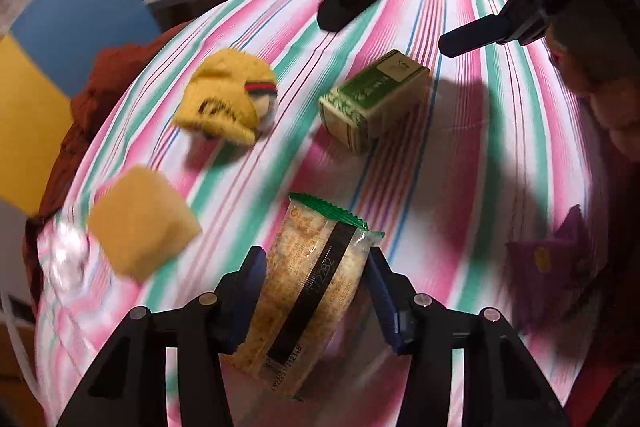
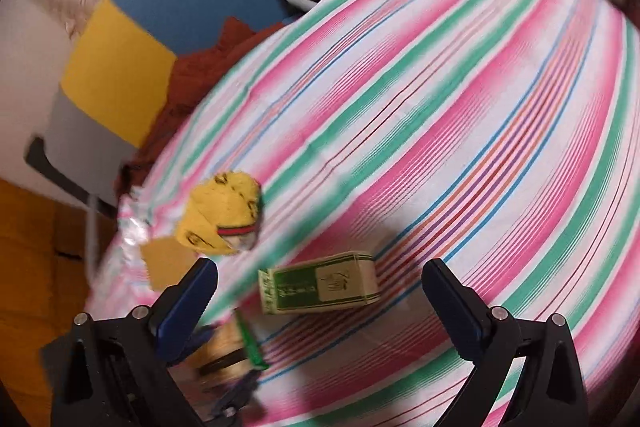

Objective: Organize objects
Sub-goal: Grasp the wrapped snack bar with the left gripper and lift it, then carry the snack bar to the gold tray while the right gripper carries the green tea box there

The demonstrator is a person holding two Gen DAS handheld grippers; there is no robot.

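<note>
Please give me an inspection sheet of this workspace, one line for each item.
Surface: striped cloth, pink, green, white.
Job's things: cracker packet; green box; yellow sponge; yellow knitted item.
Clutter: purple wrapper.
Grippers: left gripper shut on the packet; right gripper open, above the box.
Cables: nothing seen.
Surroundings: blue, yellow and grey chair; rust-coloured fabric.
</note>
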